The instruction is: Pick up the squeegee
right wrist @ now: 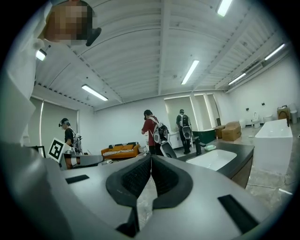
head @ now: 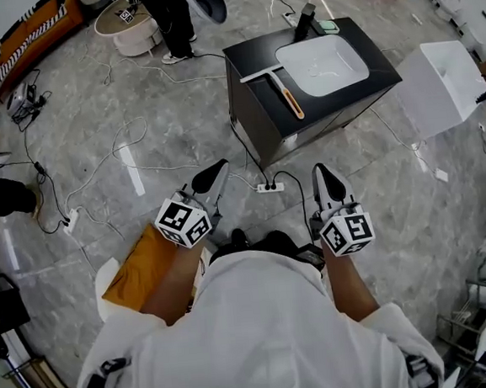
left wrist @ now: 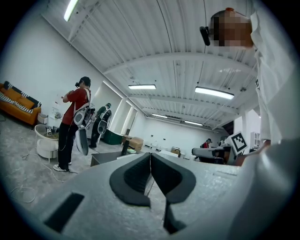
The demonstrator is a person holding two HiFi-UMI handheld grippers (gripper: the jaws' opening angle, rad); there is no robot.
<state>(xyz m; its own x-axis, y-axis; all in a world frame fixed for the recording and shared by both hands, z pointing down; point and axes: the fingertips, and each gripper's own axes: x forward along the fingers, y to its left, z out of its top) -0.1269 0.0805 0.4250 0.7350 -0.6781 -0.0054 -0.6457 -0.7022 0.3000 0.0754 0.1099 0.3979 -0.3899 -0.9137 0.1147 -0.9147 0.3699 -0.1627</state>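
Observation:
The squeegee, with a white blade and an orange handle, lies on the dark countertop to the left of the white sink basin. My left gripper and right gripper are held out level over the floor, well short of the counter. Both are shut with nothing between the pads. In the left gripper view the black pads meet along one line; the right gripper view shows its pads closed the same way, with the sink ahead to the right.
A power strip and white cables trail over the marble floor in front of the cabinet. A white box stands right of it. A person stands at the back near a round table. An orange sofa is far left.

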